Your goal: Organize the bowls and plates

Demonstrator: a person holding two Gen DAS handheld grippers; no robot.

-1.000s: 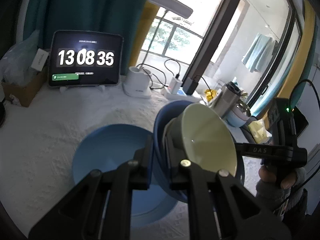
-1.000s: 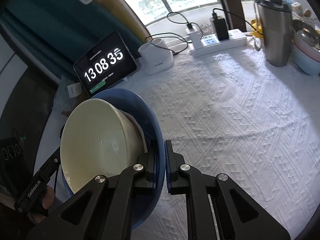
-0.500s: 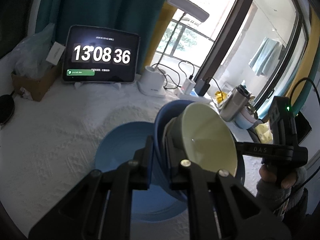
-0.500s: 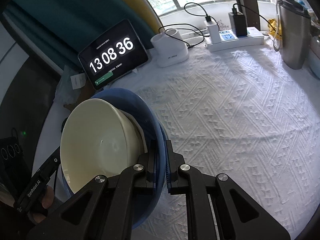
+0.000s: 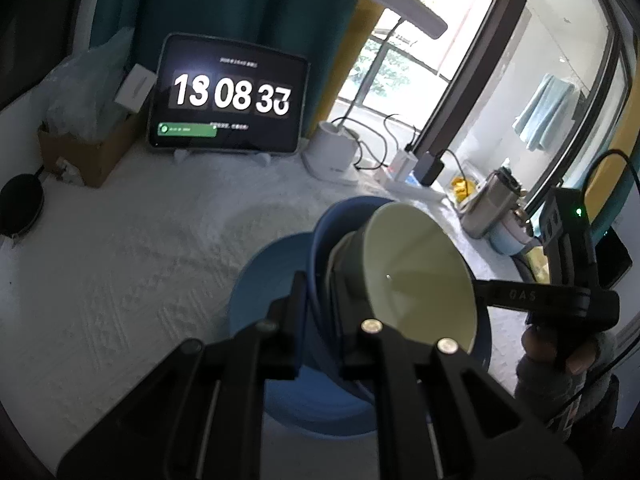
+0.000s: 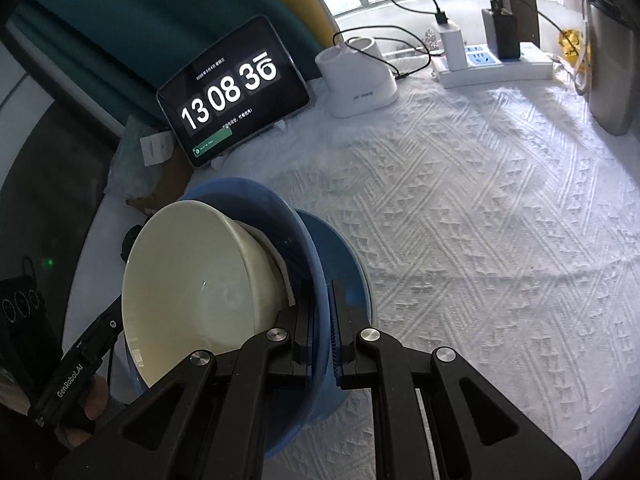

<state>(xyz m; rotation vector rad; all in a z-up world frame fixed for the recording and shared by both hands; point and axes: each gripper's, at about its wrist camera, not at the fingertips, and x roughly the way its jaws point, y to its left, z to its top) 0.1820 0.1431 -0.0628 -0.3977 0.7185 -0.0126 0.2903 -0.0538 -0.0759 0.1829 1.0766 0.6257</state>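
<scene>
Here, both grippers clamp one blue plate's rim | left gripper (image 5: 318, 312) and right gripper (image 6: 322, 336) shut on blue plate (image 6: 296, 224), cream bowl (image 6: 192, 280) riding it | second blue plate (image 5: 264, 280) lies just beyond, beneath, on table (image 6: 480, 220) | since earlier: carried nearer the tablet clock (image 5: 230, 96).

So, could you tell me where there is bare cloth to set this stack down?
The widest bare patch of white textured tablecloth lies between the blue plate on the table and the steel flask. The back edge is crowded: black clock tablet, white lamp base, white power strip.
</scene>
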